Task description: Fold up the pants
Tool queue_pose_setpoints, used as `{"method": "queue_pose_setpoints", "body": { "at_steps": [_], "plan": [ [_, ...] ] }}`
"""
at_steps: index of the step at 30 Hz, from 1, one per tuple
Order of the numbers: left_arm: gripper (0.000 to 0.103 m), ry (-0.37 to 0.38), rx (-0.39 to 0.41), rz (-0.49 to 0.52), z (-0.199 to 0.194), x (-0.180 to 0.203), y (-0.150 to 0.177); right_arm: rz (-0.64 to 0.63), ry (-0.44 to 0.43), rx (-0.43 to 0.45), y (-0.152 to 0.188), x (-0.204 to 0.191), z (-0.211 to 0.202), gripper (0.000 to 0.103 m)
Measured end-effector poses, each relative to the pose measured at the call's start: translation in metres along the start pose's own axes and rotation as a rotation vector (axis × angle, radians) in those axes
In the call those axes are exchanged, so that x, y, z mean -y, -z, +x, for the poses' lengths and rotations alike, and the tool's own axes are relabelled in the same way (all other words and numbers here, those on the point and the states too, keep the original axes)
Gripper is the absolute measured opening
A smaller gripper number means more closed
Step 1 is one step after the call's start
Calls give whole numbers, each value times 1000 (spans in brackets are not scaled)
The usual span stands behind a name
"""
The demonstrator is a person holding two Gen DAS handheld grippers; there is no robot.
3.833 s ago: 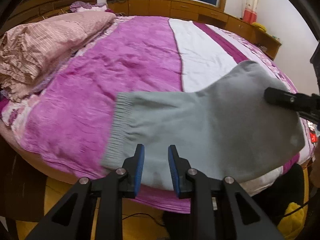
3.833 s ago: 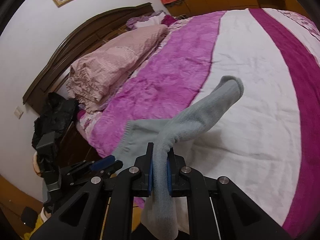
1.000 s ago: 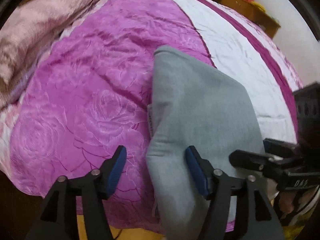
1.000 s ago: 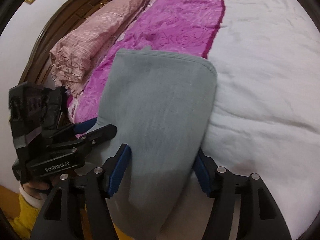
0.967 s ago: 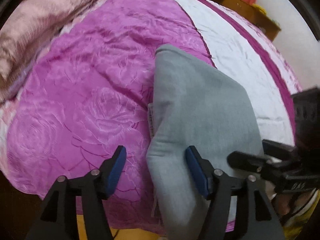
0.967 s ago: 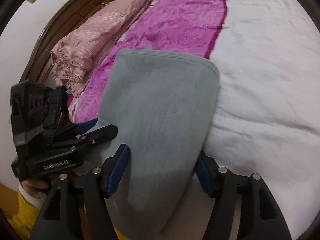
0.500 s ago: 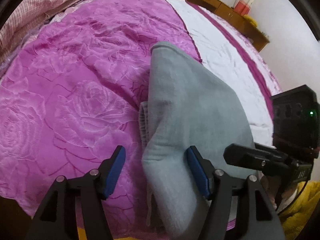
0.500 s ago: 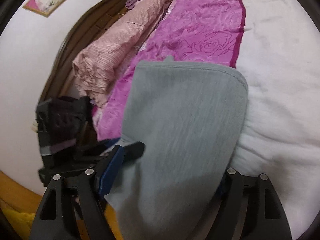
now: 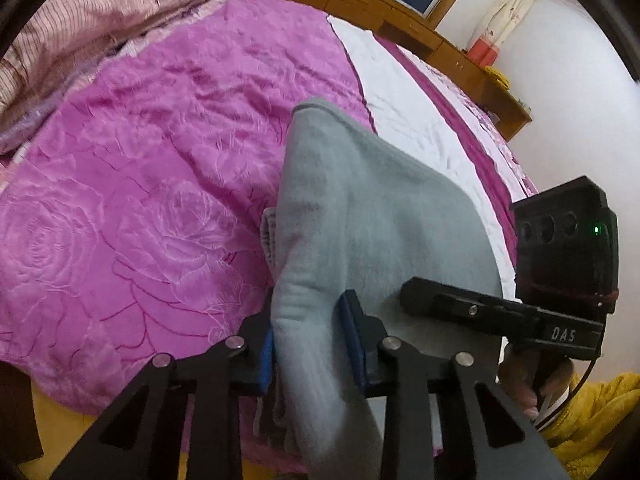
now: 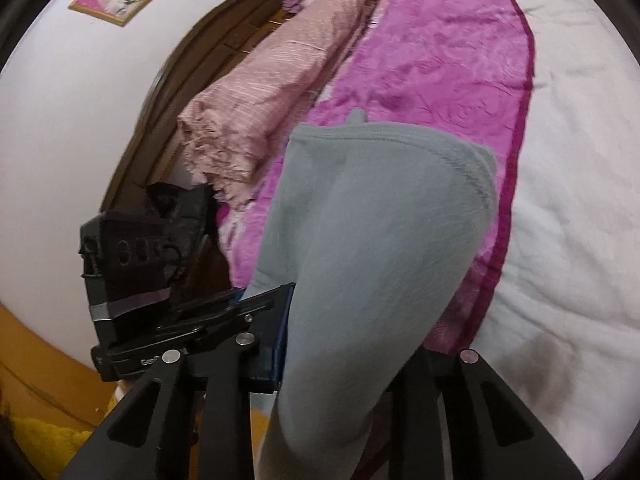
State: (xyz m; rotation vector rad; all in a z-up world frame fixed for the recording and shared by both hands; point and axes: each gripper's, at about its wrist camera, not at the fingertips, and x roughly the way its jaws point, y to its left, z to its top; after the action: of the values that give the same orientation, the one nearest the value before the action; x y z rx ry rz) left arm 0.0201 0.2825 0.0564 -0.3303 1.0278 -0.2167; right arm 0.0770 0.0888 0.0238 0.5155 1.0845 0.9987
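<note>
The grey pants [image 9: 360, 216] lie folded on the bed near its front edge, one end hanging over the edge. My left gripper [image 9: 308, 344] is shut on the near left edge of the pants. The pants also fill the middle of the right wrist view [image 10: 372, 240]. My right gripper [image 10: 352, 348] has its jaws wide apart around the near end of the pants; its right finger is hidden behind the cloth. The right gripper also shows in the left wrist view [image 9: 500, 312], beside the pants.
The bed has a magenta rose-pattern blanket [image 9: 132, 184] and a white sheet [image 10: 580, 160]. A pink quilt [image 10: 280, 80] lies by the dark headboard [image 10: 192, 60]. Wooden cabinets [image 9: 400, 12] line the far wall. Yellow floor is below the bed edge.
My left gripper has closed from wide open onto the pants' near left edge. Both grippers have moved closer to the pants. The right gripper stays open around the cloth.
</note>
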Motion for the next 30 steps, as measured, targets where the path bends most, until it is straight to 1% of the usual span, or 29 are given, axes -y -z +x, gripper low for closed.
{"method": "queue_pose_setpoints", "body": {
  "at_steps": [3, 7, 11, 15, 19, 22, 24, 28, 30],
  "plan": [
    [28, 12, 13, -2, -10, 12, -2, -21, -17, 13, -2, -9, -17, 19],
    [28, 5, 29, 24, -19, 45, -5, -33, -34, 22, -4, -16, -46, 19],
    [28, 24, 37, 32, -22, 76, -9, -26, -45, 41, -6, -14, -81, 19],
    [28, 56, 35, 44, -15, 116, -11, 2, -38, 56, -9, -1, -127, 19],
    [28, 98, 35, 70, 4, 163, -13, 14, -21, 72, -13, 18, -170, 19],
    [28, 129, 9, 90, 29, 195, -15, 31, 1, 81, -14, 41, -199, 19],
    [28, 140, -4, 100, 42, 208, -17, 45, 18, 83, -16, 59, -217, 19],
    [28, 156, -26, 123, 80, 238, -25, 59, 51, 88, -23, 86, -238, 19],
    [28, 162, -33, 131, 94, 246, -29, 66, 72, 91, -28, 101, -246, 19]
  ]
}}
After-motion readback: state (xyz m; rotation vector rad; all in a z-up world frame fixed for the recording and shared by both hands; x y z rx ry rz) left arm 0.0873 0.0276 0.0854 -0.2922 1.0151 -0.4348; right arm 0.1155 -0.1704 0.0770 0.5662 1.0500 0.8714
